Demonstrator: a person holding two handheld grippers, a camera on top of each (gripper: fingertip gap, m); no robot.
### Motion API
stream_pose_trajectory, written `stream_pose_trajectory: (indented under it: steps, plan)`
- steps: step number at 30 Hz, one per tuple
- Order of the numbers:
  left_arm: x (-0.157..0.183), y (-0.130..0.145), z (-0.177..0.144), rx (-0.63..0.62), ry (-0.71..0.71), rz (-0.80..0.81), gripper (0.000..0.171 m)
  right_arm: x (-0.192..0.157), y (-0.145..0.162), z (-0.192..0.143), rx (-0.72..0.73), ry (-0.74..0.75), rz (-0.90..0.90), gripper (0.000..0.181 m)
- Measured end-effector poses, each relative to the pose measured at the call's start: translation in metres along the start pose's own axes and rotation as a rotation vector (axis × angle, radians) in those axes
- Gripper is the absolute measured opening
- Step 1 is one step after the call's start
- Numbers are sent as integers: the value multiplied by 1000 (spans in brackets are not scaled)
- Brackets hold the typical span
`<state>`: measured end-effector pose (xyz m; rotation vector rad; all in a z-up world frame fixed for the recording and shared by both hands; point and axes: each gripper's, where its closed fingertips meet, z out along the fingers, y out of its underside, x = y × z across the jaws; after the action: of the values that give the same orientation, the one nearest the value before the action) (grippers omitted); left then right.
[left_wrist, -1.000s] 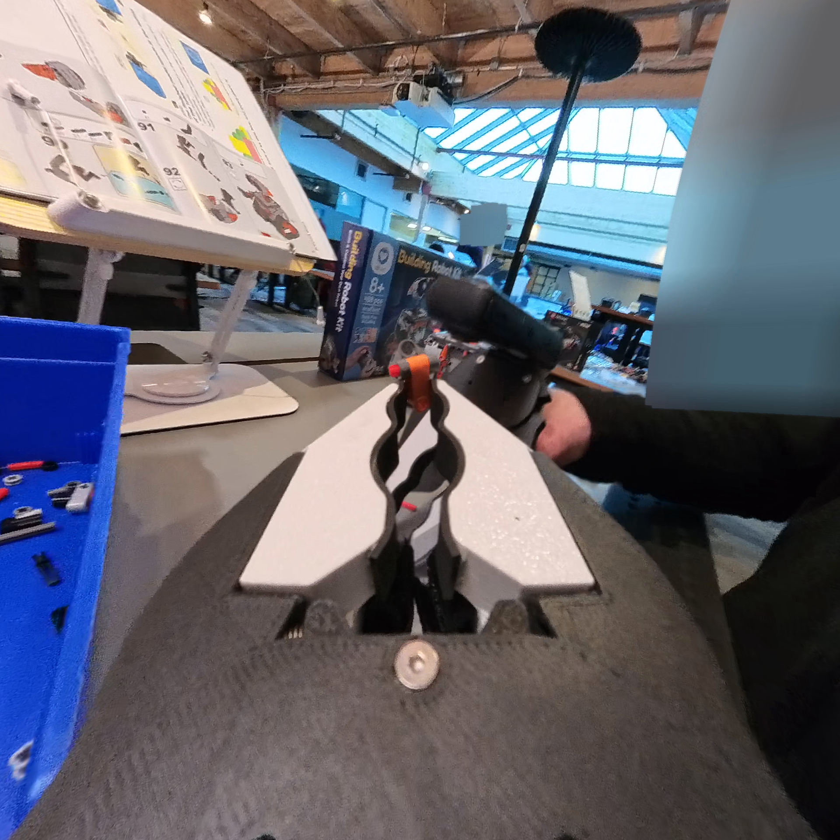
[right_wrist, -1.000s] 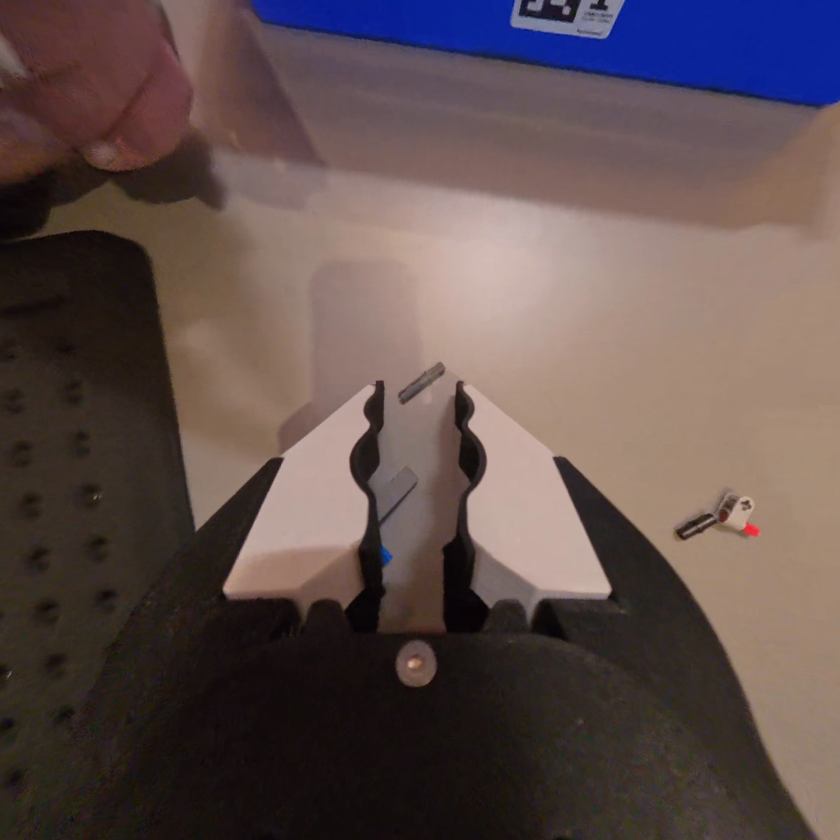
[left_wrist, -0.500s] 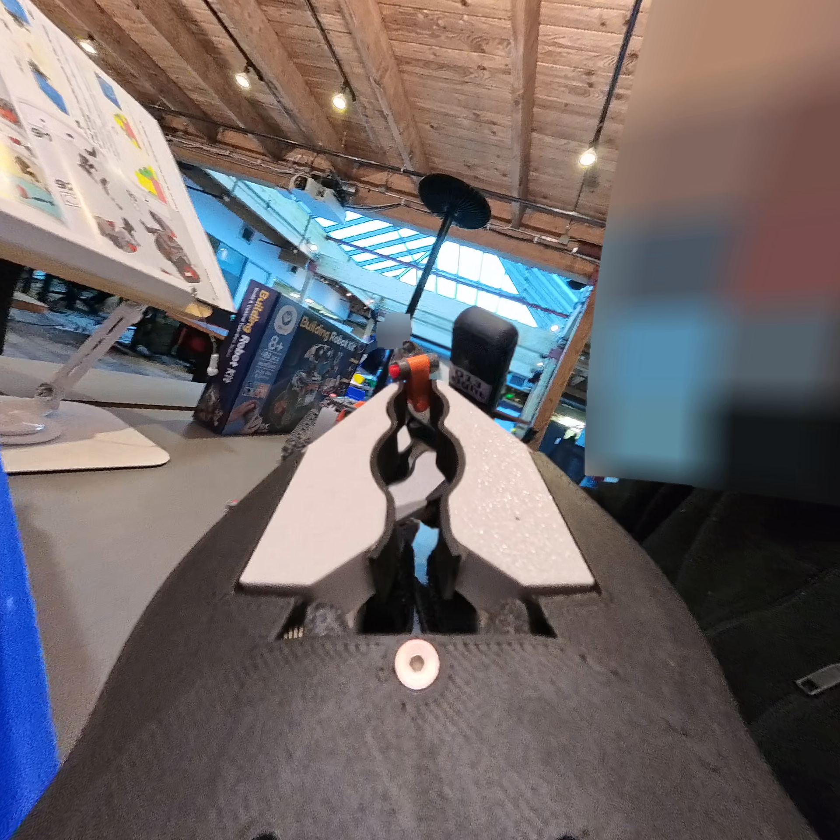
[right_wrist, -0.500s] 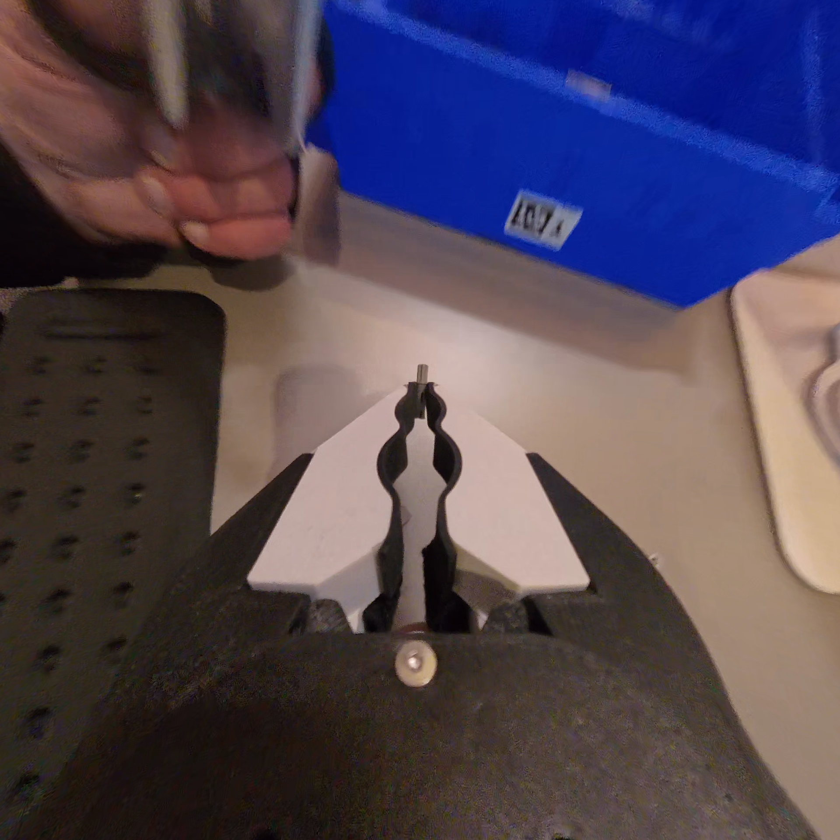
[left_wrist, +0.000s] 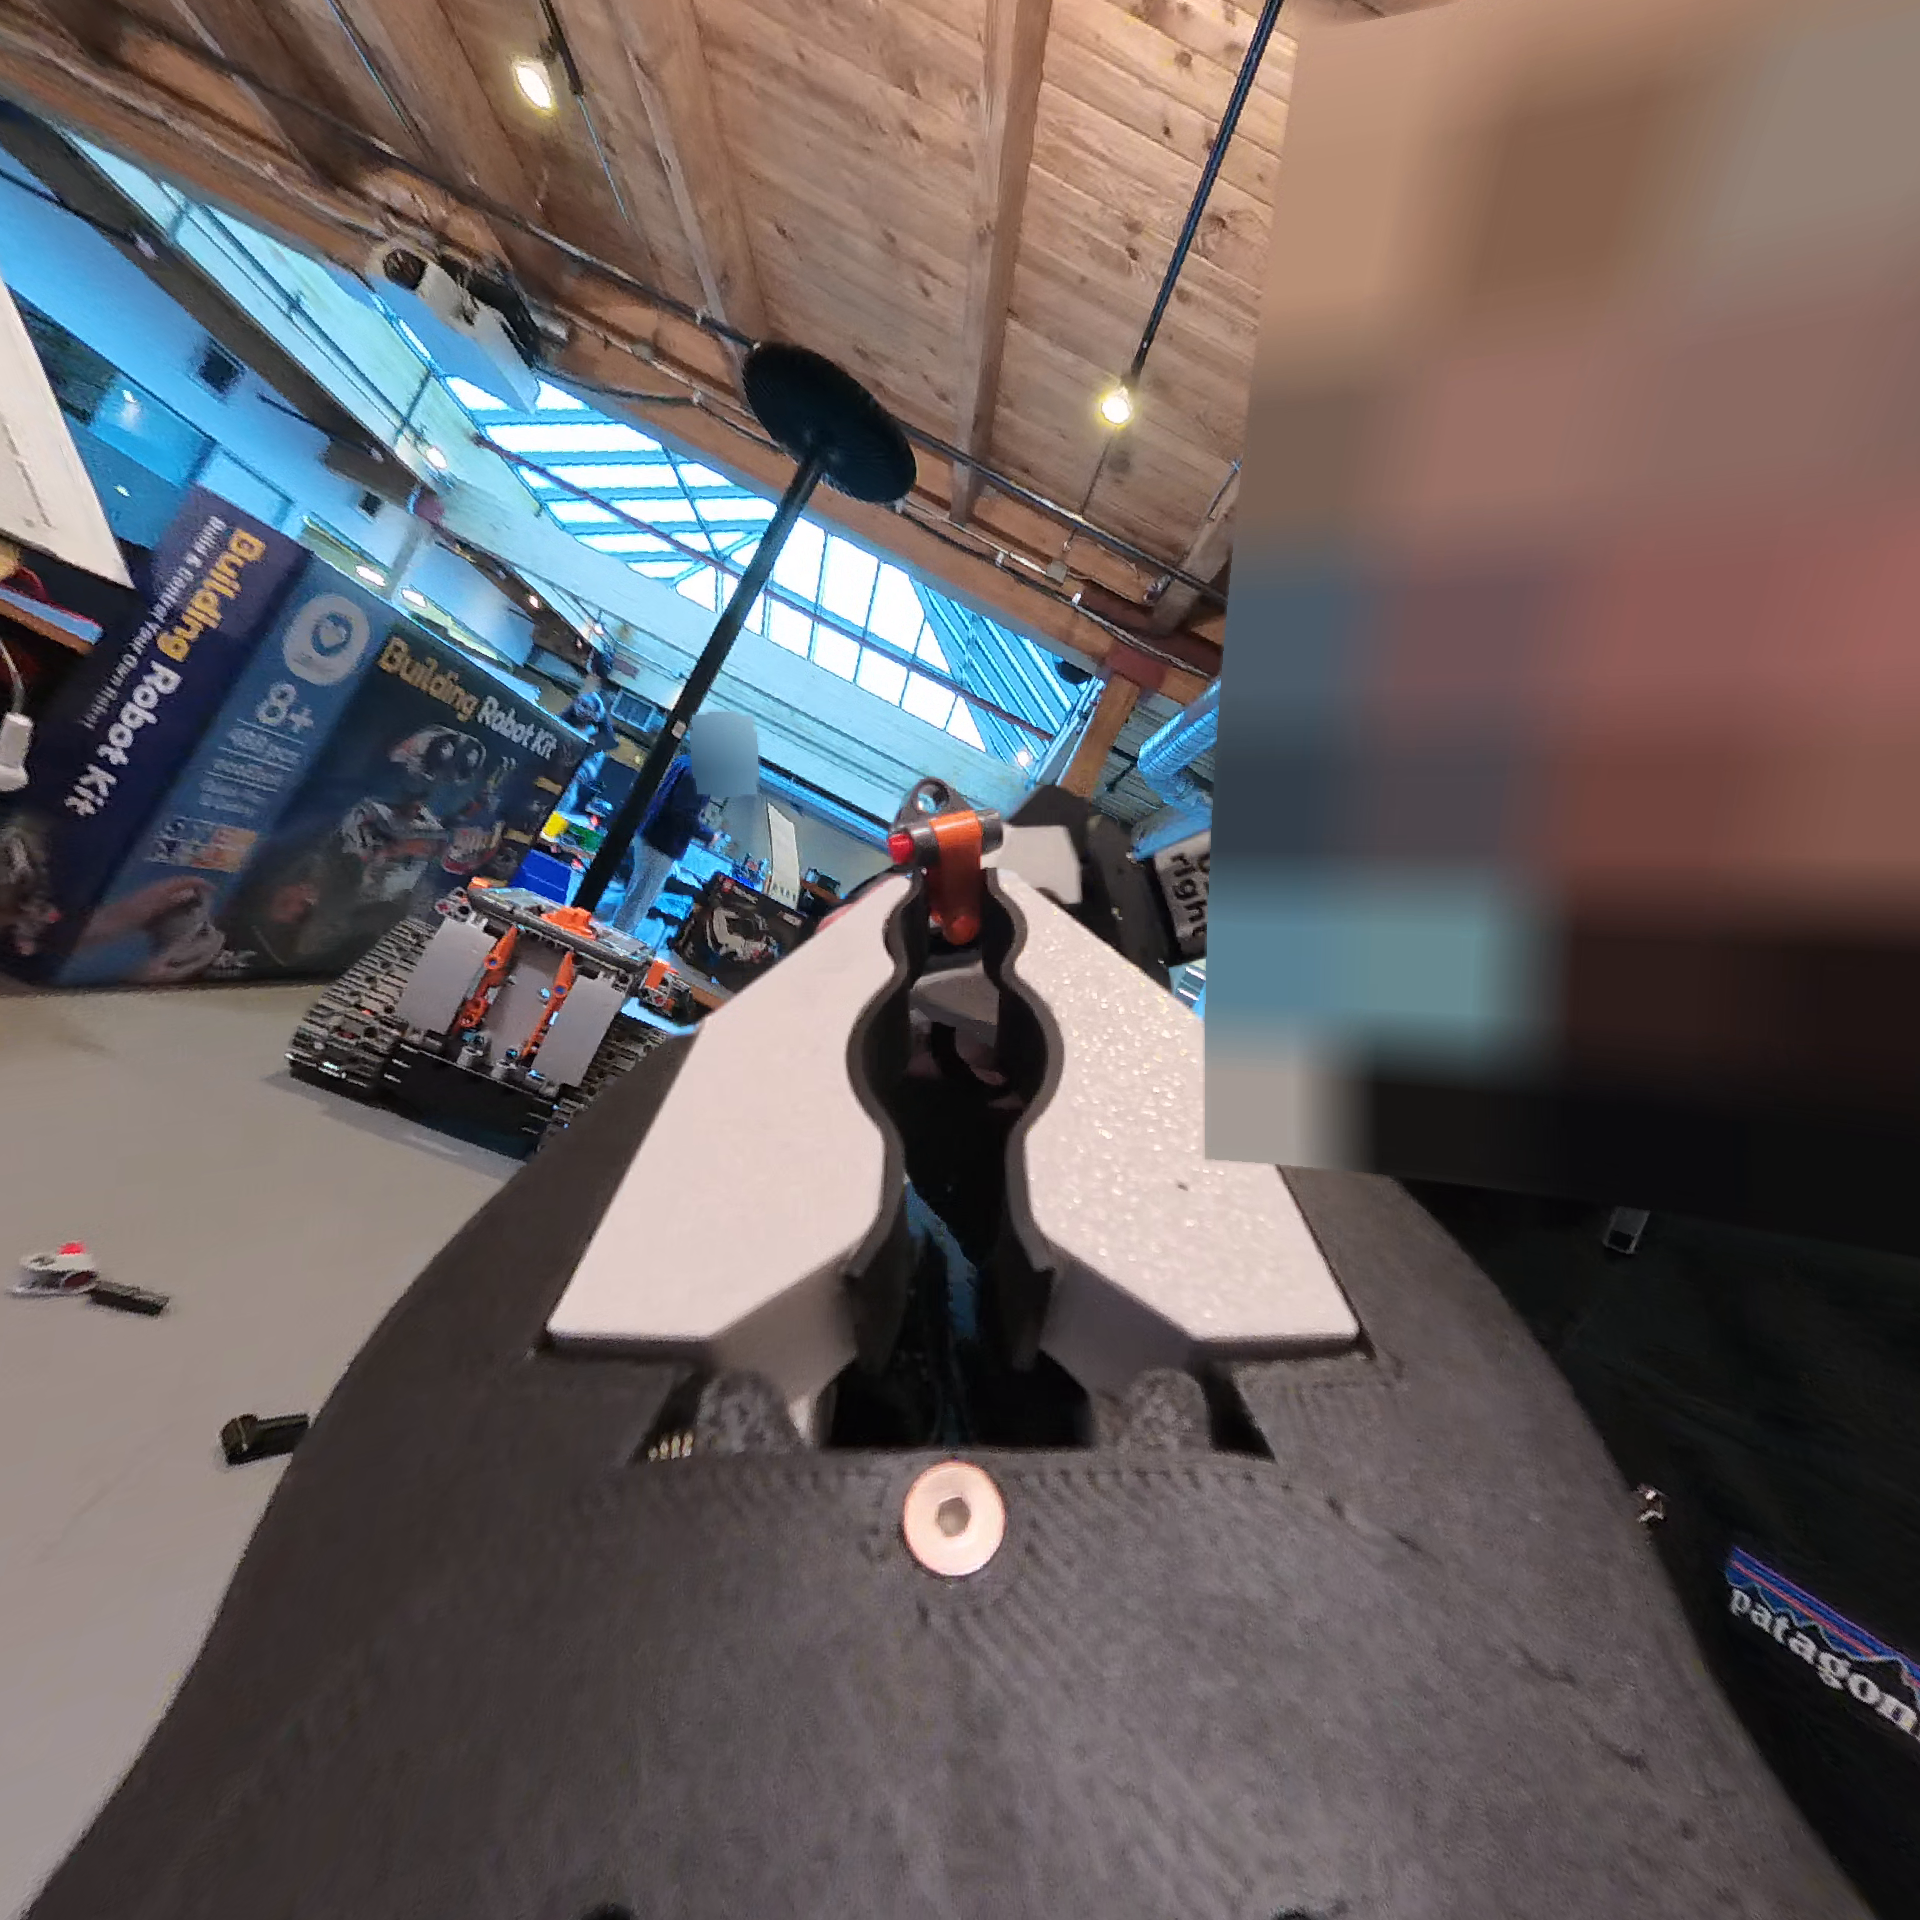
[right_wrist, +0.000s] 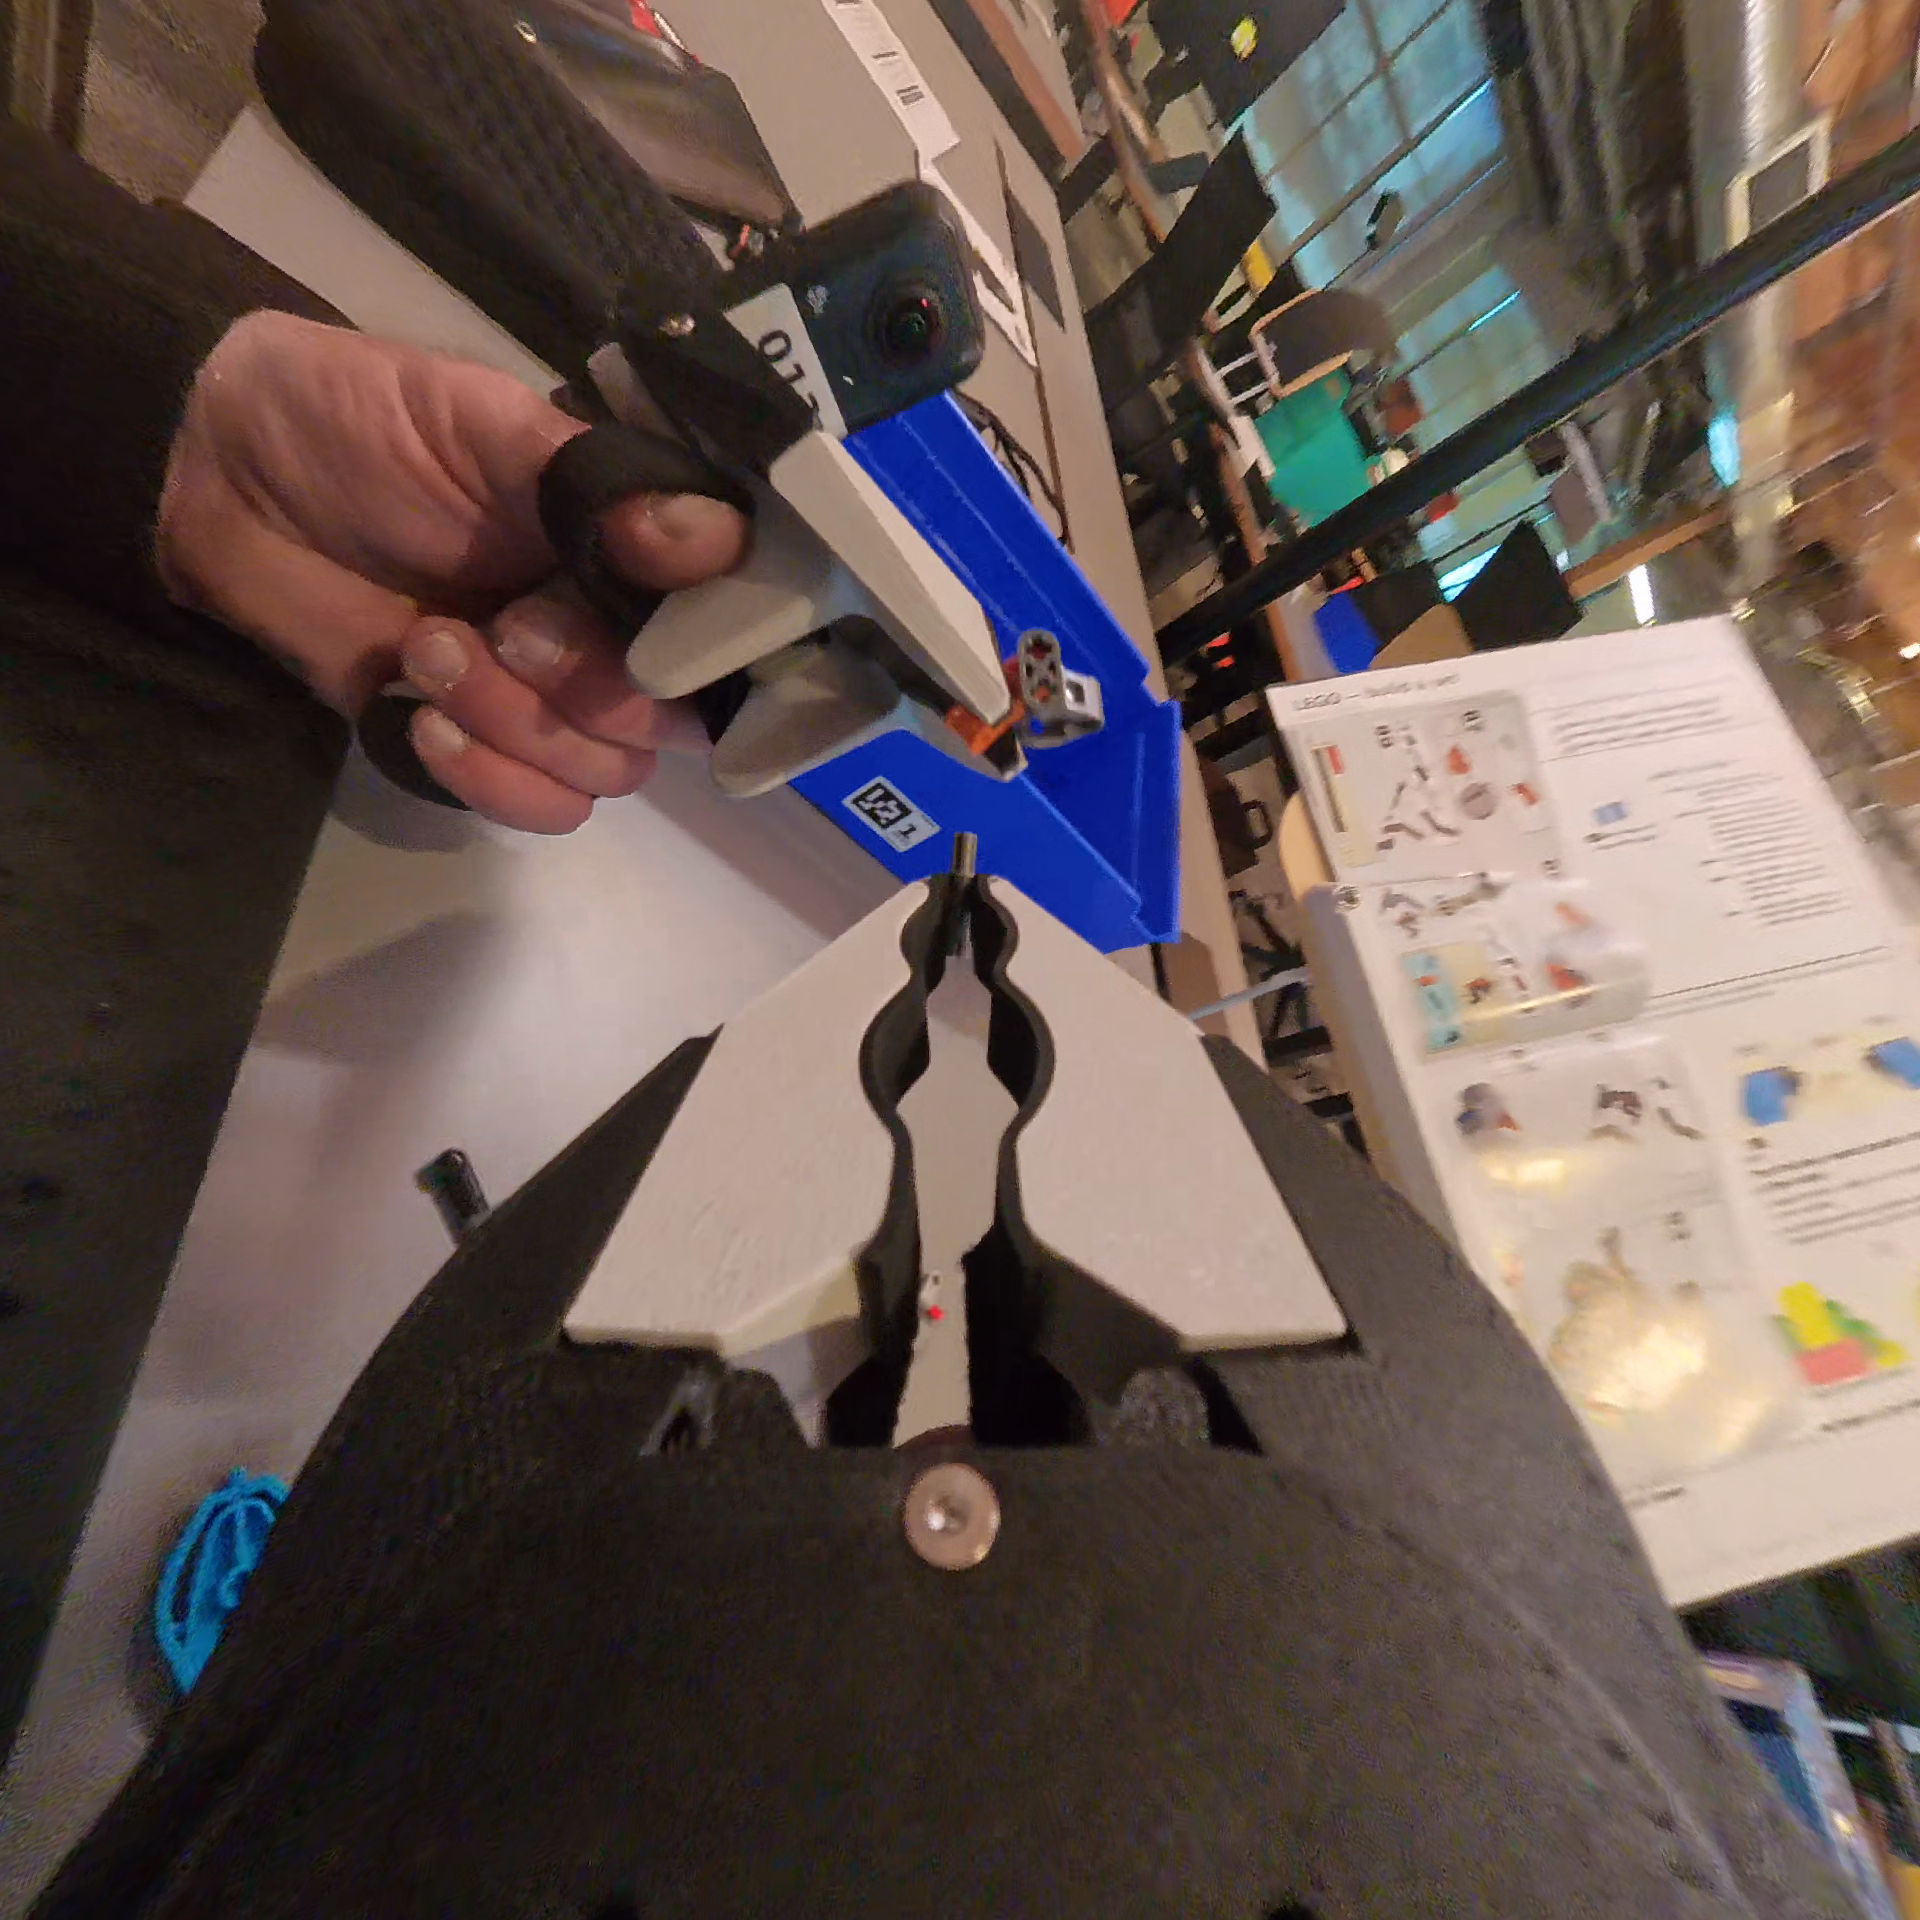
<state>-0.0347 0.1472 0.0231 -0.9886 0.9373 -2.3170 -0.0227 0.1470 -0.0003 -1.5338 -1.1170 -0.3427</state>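
Looks like a big open maker space or workshop hall: exposed wooden plank ceiling (left_wrist: 831, 156) across the top, skylights (left_wrist: 727, 540) mid-frame, a robot kit box (left_wrist: 260, 779) at left, and a half-built tracked model (left_wrist: 488, 1018) on the grey table (left_wrist: 156, 1143).

An orange part (left_wrist: 954, 871) with a red tip is seen; a blue bin (right_wrist: 1049, 727), grey table (left_wrist: 156, 1122), black pin (right_wrist: 962, 871).
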Motion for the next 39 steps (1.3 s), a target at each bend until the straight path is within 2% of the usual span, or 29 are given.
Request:
stream_pose_trajectory:
  steps: [1, 11, 21, 29, 33, 39]
  plan:
    - [-1, 1, 2, -13, 1, -3, 7, 1, 0, -4, 8, 9, -8, 1]
    - [-4, 17, 21, -109, 33, -6, 7, 4, 3, -16, 14, 93, -101, 0]
    - [-9, 25, 35, -135, -7, 21, 7, 6, 10, -16, -29, 136, -124, 0]
    - [-11, 32, 46, -153, 9, -46, 7, 4, 14, -19, -61, 141, -220, 0]
    - [-13, 37, 47, -187, 14, -50, 7, 2, 18, -21, -84, 106, -241, 0]
    - [-12, 43, 44, -321, -6, 83, 7, -3, 21, -25, -66, -18, -146, 0]
